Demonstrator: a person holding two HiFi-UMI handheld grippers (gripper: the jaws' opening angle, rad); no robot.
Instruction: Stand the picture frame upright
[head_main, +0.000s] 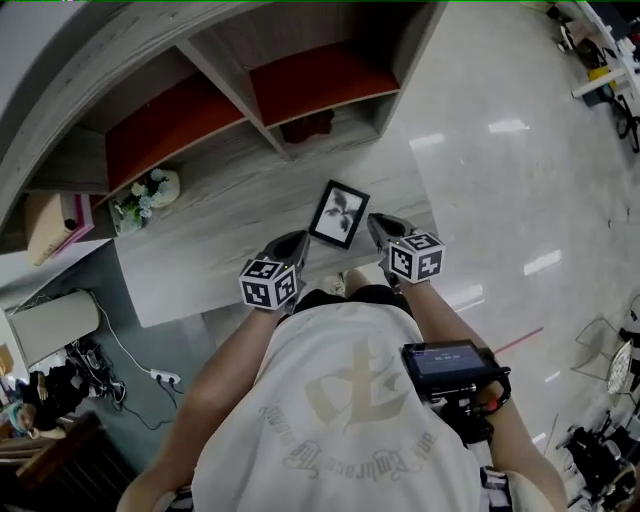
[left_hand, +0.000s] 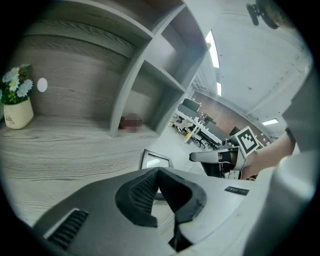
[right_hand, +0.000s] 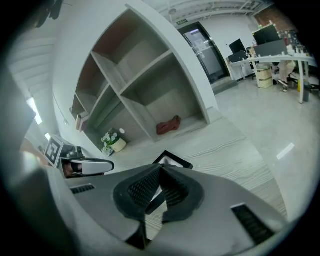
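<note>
A black picture frame (head_main: 338, 213) with a white leaf print lies flat on the grey wooden counter (head_main: 220, 250), close to its front edge. My left gripper (head_main: 296, 243) hovers just left of the frame's near corner, its jaws shut and empty. My right gripper (head_main: 381, 226) sits just right of the frame, also shut with nothing in it. The left gripper view looks past the closed left gripper (left_hand: 159, 172) at the frame (left_hand: 156, 160) and the right gripper (left_hand: 194, 157) beyond it. From the right gripper view, the frame (right_hand: 172, 160) lies right ahead of the right gripper (right_hand: 161, 170).
A small white pot of flowers (head_main: 150, 190) stands at the counter's left. Shelf compartments with red backs rise behind; a dark red cloth (head_main: 308, 125) lies in the lower one. Glossy floor lies right of the counter, and cables and a power strip (head_main: 160, 378) lie at lower left.
</note>
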